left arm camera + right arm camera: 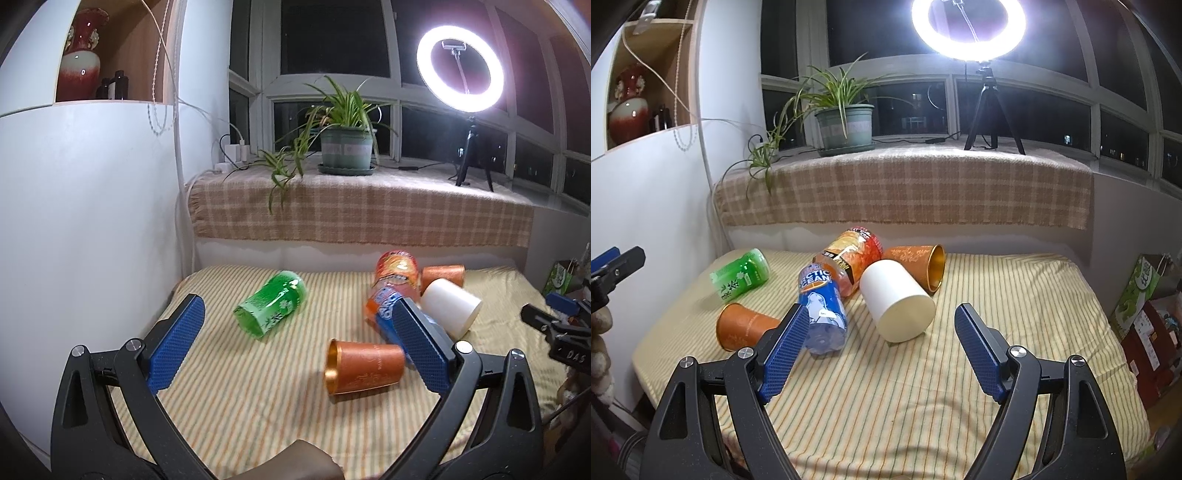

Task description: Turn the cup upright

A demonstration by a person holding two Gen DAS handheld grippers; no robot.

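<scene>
Right gripper [881, 328] spread, its finger hiding the copper cup [746, 326] beside the "ARCTIC OCEAN" bottle [822, 306]; left gripper [299, 332] spread.

A lit ring light [460, 63] on a tripod [991, 110] and a potted spider plant [345, 142] stand on the plaid-covered sill [905, 184]. A red vase [80, 59] occupies the shelf.
</scene>
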